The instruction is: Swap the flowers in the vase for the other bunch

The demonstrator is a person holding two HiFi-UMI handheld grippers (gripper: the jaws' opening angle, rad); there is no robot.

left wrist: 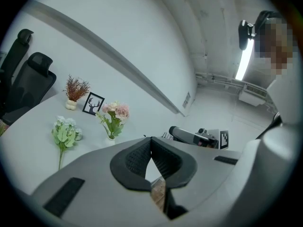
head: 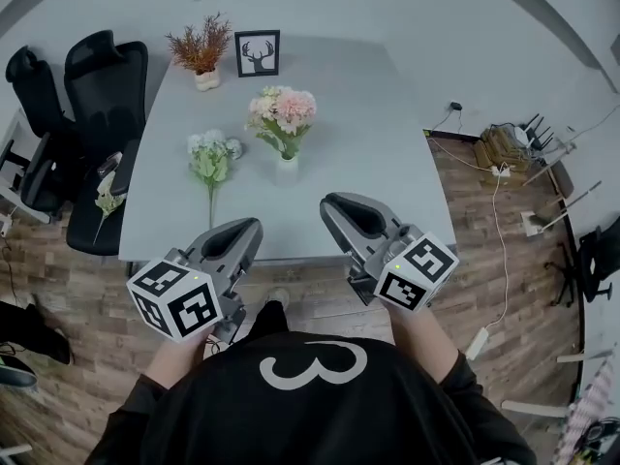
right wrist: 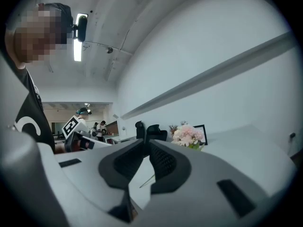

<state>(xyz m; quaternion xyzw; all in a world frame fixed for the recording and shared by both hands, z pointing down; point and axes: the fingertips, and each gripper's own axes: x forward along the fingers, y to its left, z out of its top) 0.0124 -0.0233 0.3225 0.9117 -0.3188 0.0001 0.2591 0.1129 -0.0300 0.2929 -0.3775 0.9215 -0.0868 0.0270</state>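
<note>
Grey left tool (head: 254, 225), right tool (head: 329, 202) level, closed

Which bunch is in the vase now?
The pink bunch: it stands upright in the white vase. The white-green bunch lies flat on the table, apart from it.

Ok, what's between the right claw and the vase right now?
Only bare tabletop: in the head view nothing sits between the right claw and the vase. The loose bunch lies off to the left.
</note>
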